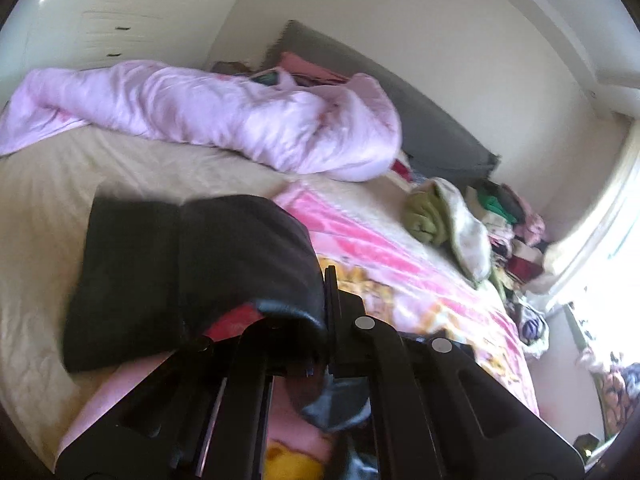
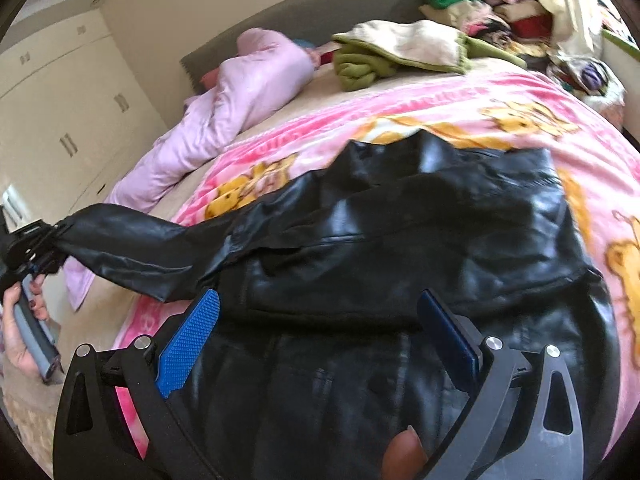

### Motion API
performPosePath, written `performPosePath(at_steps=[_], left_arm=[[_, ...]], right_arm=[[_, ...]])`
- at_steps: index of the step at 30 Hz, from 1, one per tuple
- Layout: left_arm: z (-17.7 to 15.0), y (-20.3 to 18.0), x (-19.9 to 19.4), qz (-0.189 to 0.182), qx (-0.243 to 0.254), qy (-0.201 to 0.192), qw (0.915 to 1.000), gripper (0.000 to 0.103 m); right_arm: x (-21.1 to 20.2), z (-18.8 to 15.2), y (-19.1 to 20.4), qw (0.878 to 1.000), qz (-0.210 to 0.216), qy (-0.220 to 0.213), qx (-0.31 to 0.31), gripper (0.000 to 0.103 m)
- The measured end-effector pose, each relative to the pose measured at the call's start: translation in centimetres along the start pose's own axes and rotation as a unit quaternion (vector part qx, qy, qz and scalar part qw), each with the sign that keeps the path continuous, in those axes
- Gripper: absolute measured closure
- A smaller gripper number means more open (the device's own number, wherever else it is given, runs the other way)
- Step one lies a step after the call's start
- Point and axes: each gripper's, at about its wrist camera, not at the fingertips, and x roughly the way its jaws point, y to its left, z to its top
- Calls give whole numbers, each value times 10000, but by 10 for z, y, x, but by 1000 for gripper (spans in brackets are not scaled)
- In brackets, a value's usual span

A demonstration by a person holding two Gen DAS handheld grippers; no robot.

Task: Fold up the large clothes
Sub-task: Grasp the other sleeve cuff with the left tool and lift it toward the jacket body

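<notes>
A black leather jacket [image 2: 400, 240] lies spread on a pink cartoon blanket [image 2: 460, 108] on the bed. My left gripper [image 2: 54, 246] is shut on the cuff of the jacket's sleeve [image 2: 132, 248] and holds it stretched out to the left, above the bed. In the left wrist view the black sleeve [image 1: 188, 272] drapes over the left gripper [image 1: 330, 312], showing a red lining, and the fingertips are mostly covered. My right gripper [image 2: 316, 332] hovers open over the jacket's lower body, with blue pads [image 2: 192, 336] wide apart and nothing pinched.
A crumpled lilac duvet [image 1: 224, 120] lies across the bed's far side by the grey headboard [image 2: 320, 12]. A green and cream blanket [image 2: 400, 52] sits near a pile of mixed clothes [image 2: 500, 0]. White wardrobes [image 2: 60, 100] stand beyond the bed. A hand [image 2: 20, 336] holds the left gripper's handle.
</notes>
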Motion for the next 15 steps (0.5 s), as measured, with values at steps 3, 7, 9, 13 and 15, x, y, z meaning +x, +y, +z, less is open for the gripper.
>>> performPosePath(at_steps=[3, 7, 9, 13, 15], left_arm=[[-8, -26, -3, -173, 193, 35, 9997, 103], [-24, -67, -1, -384, 541, 152, 9977, 103], [-29, -79, -2, -471, 624, 182, 9968, 103], [-40, -108, -6, -639, 815, 237, 9943, 103], [-44, -120, -7, -674, 924, 252, 9931, 103]], right_arm=[[-17, -1, -16, 9997, -125, -156, 136, 4], [-43, -5, -37, 9983, -286, -371, 356, 4], [-55, -7, -48, 9973, -335, -462, 452, 4], [-74, -12, -70, 9951, -427, -619, 645, 4], [-82, -15, -80, 9940, -420, -690, 736, 4]])
